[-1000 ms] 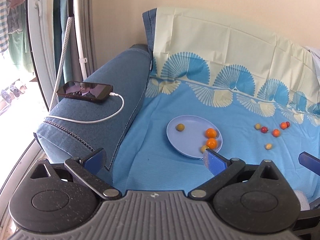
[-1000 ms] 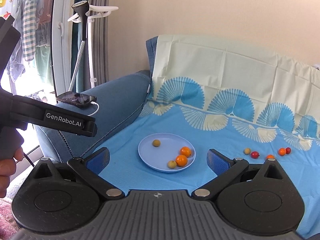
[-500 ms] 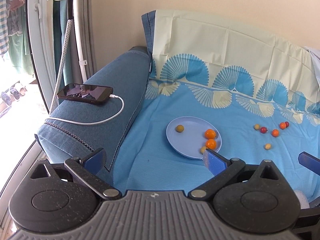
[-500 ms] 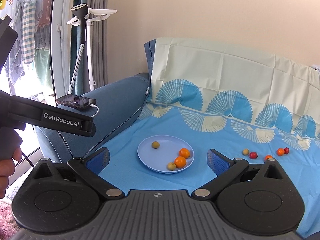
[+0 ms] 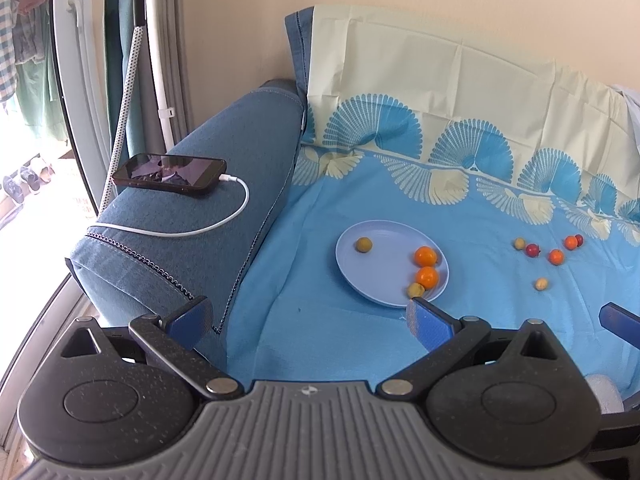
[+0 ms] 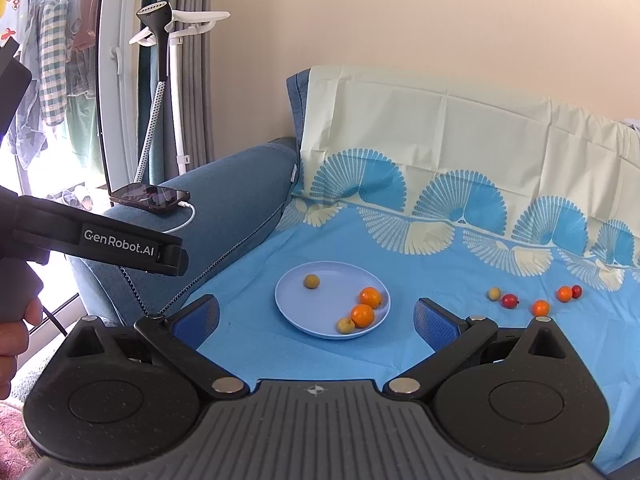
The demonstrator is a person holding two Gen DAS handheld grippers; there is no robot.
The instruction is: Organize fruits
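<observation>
A blue fan-patterned cloth (image 6: 360,360) is covering a denim sofa (image 5: 224,184), with a smartphone (image 5: 170,173) charging on the armrest at left. A pale blue plate (image 6: 320,308) is sitting at frame centre, holding two oranges (image 6: 362,315) and two yellowish fruits (image 6: 311,281). Loose fruits (image 6: 541,307) are lying right of it. The left gripper (image 5: 308,320) and right gripper (image 6: 316,320) are both hovering wide apart, holding nothing.
</observation>
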